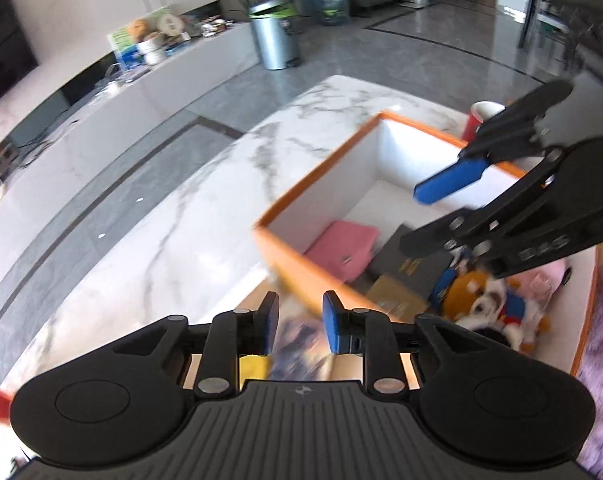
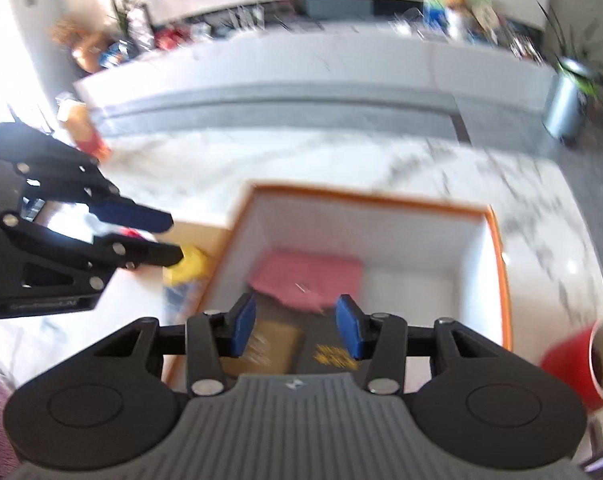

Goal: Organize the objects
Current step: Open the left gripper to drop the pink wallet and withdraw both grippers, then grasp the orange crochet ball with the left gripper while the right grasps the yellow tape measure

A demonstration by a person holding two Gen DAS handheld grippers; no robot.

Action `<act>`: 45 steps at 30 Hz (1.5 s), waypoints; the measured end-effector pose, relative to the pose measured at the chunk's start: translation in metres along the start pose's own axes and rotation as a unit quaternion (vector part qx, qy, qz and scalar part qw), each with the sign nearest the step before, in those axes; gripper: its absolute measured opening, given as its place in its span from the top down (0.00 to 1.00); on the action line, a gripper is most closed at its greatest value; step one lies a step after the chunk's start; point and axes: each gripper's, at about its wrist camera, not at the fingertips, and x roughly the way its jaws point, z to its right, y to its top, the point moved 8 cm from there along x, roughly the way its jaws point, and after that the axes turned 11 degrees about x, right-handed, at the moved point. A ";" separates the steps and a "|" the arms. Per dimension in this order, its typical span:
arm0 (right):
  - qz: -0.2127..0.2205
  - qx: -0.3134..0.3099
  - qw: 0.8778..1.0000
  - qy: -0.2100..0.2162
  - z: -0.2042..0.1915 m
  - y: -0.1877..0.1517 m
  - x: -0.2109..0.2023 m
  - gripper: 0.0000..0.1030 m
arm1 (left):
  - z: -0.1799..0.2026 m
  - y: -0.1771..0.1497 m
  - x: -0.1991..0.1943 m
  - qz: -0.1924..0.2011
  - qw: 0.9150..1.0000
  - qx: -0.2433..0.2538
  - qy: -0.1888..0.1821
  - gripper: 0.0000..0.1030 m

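While both grippers hover empty, red cup [image 2: 573,364] flanks box [image 2: 497,248].

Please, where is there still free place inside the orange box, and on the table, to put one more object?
Inside the orange box, the white floor by the far wall, right of the pink item, is bare. The near part is crowded: black box, brown box, plush toy. The marble table left of the box is a wide free patch.
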 end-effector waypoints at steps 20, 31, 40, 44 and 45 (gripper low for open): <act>-0.140 -0.189 0.972 -0.002 -0.143 -0.003 0.126 0.46 | -0.084 -0.133 0.028 -0.051 0.993 -0.104 0.013 0.40; -0.185 -0.142 0.972 -0.040 -0.141 -0.006 0.199 0.40 | -0.097 -0.157 0.066 -0.047 0.983 -0.173 -0.028 0.38; -0.198 -0.127 0.971 -0.052 -0.140 -0.010 0.219 0.41 | -0.106 -0.166 0.070 -0.025 0.976 -0.209 -0.046 0.47; -0.196 -0.125 0.971 -0.057 -0.142 -0.011 0.221 0.50 | -0.108 -0.167 0.068 -0.024 0.972 -0.227 -0.051 0.50; -0.197 -0.122 0.971 -0.059 -0.142 -0.011 0.221 0.50 | -0.107 -0.167 0.068 -0.023 0.972 -0.228 -0.049 0.54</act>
